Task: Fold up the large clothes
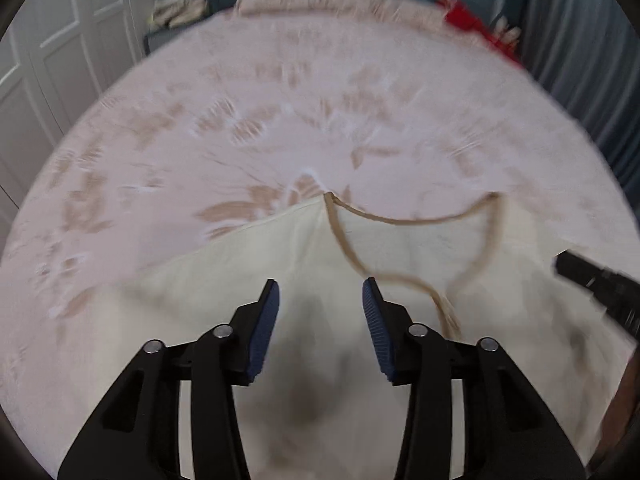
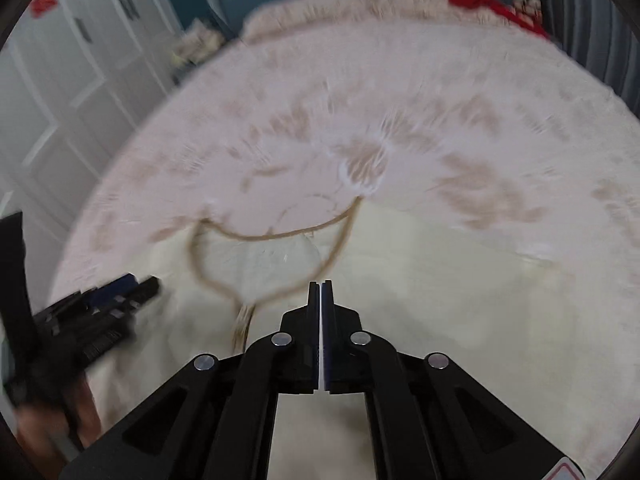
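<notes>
Left gripper (image 1: 321, 292) gapes empty over the cream tan-trimmed garment (image 1: 304, 248); right gripper (image 2: 321, 292) pinched together (no legible writing).

Right gripper (image 2: 321, 285), jaws pressed together, hangs over a cream garment (image 2: 420, 272) (tan-trimmed neckline) on the bed (image 2: 440, 92).

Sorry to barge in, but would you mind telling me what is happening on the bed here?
A person is folding a cream garment with tan neckline trim, spread on a bed with a pink leaf-patterned cover. The left tongs hang open above the cloth with nothing between them. The right tongs are shut, with no cloth visibly caught in them.
</notes>
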`<state>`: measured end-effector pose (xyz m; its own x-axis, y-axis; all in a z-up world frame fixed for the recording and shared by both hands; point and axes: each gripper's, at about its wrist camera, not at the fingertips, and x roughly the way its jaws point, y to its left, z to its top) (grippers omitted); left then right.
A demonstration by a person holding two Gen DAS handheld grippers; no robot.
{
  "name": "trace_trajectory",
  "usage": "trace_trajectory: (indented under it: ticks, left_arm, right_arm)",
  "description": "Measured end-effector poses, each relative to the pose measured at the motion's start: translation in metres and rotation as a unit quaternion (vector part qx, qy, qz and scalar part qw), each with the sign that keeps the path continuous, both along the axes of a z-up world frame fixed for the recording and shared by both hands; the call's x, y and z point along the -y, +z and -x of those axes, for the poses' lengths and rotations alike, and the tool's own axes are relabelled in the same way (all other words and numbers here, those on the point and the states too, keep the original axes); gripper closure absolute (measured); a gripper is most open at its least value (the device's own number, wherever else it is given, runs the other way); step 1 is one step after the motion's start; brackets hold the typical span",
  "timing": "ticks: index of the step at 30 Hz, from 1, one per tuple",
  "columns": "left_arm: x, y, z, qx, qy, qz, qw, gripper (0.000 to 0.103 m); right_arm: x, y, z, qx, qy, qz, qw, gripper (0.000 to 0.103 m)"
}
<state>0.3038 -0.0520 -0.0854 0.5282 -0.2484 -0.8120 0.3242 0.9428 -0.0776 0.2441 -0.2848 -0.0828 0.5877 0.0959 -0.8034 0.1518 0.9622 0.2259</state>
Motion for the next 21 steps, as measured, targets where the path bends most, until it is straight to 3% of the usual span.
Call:
trace_trajectory:
  ticks: [1, 2, 3, 5, 8, 10, 11, 12, 13, 15, 16, 18, 19, 21]
  left_arm:
    - [-0.012, 0.01, 0.017, 0.004, -0.006, 0.007, 1.0, 0.042]
    - [-0.036, 0.023, 0.045, 0.004, -0.01, 0.016, 0.9998, 0.027]
    - [-0.061, 0.03, 0.074, -0.005, -0.007, 0.024, 0.9997, 0.021]
    - [-0.105, 0.028, 0.119, -0.049, 0.003, 0.035, 0.9982, 0.015]
    - [-0.175, 0.001, 0.189, -0.153, 0.05, 0.042, 0.9861, 0.015]
    - [-0.213, -0.018, 0.236, -0.218, 0.091, 0.054, 0.9703, 0.015]
    - [-0.221, -0.022, 0.25, -0.23, 0.095, 0.065, 0.9664, 0.016]
    - [-0.224, -0.017, 0.267, -0.21, 0.091, 0.07, 0.9709, 0.016]
    - [-0.218, -0.009, 0.278, -0.193, 0.079, 0.051, 0.9766, 0.016]
    - [-0.207, -0.005, 0.285, -0.195, 0.053, 0.054, 0.9779, 0.022]
    - [-0.201, -0.006, 0.287, -0.205, 0.04, 0.068, 0.9756, 0.034]
    - [-0.19, -0.016, 0.286, -0.237, 0.024, 0.059, 0.9693, 0.06]
    - [-0.187, -0.016, 0.284, -0.235, 0.023, 0.051, 0.9705, 0.08]
    - [-0.193, -0.009, 0.274, -0.238, 0.029, 0.087, 0.9669, 0.09]
  right_arm:
    - [0.007, 0.015, 0.032, 0.004, 0.009, 0.016, 1.0, 0.085]
    - [0.012, 0.023, 0.055, 0.002, 0.014, 0.026, 1.0, 0.066]
    - [0.022, 0.031, 0.094, -0.005, 0.017, 0.04, 0.999, 0.046]
    - [0.043, 0.035, 0.172, -0.035, 0.013, 0.046, 0.998, 0.034]
    - [0.06, 0.015, 0.264, -0.131, 0.028, 0.047, 0.99, 0.034]
    - [0.063, 0.002, 0.31, -0.179, 0.033, 0.052, 0.982, 0.034]
    - [0.062, -0.002, 0.326, -0.192, 0.033, 0.042, 0.98, 0.034]
    - [0.061, -0.013, 0.35, -0.213, 0.036, 0.013, 0.976, 0.034]
    - [0.059, -0.021, 0.362, -0.226, 0.036, 0.0, 0.973, 0.034]
    - [0.054, -0.034, 0.378, -0.235, 0.032, -0.01, 0.971, 0.033]
    - [0.05, -0.032, 0.383, -0.215, 0.034, -0.002, 0.976, 0.036]
    - [0.044, -0.031, 0.382, -0.207, 0.049, -0.024, 0.977, 0.086]
    - [0.045, -0.03, 0.381, -0.206, 0.044, -0.038, 0.977, 0.094]
    - [0.048, -0.017, 0.377, -0.182, 0.037, -0.07, 0.98, 0.098]
